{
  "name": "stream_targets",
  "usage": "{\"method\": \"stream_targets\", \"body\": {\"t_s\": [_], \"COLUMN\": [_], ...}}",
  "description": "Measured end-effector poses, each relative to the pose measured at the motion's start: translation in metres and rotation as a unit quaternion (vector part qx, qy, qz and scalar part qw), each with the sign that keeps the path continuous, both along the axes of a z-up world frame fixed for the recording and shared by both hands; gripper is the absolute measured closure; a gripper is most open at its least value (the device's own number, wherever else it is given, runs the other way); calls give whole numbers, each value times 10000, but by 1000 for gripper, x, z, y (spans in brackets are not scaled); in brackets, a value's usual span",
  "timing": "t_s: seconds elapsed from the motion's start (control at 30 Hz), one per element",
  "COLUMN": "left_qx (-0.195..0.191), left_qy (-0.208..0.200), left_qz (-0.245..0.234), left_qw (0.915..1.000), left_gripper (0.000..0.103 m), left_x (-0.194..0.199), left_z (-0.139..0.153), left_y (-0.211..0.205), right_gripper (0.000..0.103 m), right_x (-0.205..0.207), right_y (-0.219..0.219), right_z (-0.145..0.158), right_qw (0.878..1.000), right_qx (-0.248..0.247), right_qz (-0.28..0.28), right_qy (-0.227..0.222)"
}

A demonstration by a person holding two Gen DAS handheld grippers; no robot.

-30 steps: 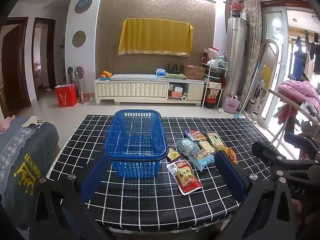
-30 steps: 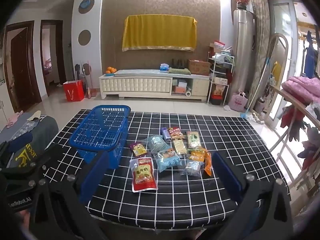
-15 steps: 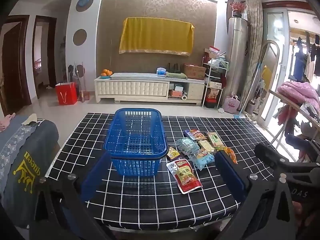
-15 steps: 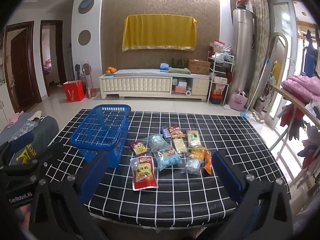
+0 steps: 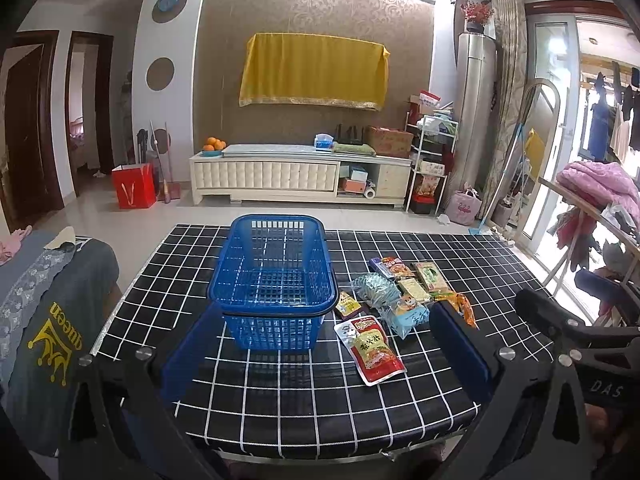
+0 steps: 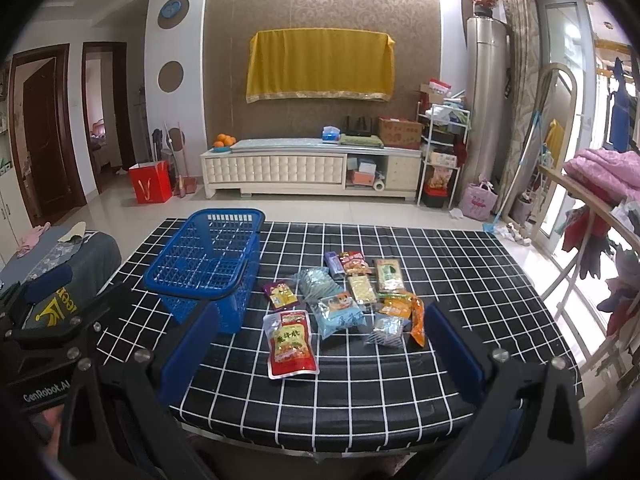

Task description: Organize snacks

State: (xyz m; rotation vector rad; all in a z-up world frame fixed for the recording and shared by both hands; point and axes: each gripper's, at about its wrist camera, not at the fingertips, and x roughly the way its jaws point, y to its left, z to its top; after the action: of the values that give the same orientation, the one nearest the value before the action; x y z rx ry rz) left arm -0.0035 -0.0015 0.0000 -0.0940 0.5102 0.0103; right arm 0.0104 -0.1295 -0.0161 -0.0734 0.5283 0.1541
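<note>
Your left hand-held gripper [image 5: 324,354] is wide open and holds nothing. Your right hand-held gripper [image 6: 320,350] is wide open too, with nothing in it. Both hang over the near edge of the table [image 5: 280,400], which has a black cloth with white squares. The blue basket [image 5: 276,280] sits on the left part of the table. The snack packs [image 6: 352,292] lie in a bunch just to its right. The big red pack [image 6: 291,344] is the nearest one to you
</note>
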Motion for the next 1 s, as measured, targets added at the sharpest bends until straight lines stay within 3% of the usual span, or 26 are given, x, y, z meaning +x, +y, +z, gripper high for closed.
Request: {"method": "stream_targets", "body": {"t_s": [1.0], "left_qx": [27], "left_qy": [25], "left_qz": [-22], "left_qw": [10000], "left_gripper": [0], "left_x": [-4], "left_z": [-3], "left_y": [-1], "right_gripper": [0], "right_x": [-1], "right_y": [0], "right_z": [-1], "right_qw": [9999], "right_qx": [78], "right_qz": [39], "right_qy": [76]}}
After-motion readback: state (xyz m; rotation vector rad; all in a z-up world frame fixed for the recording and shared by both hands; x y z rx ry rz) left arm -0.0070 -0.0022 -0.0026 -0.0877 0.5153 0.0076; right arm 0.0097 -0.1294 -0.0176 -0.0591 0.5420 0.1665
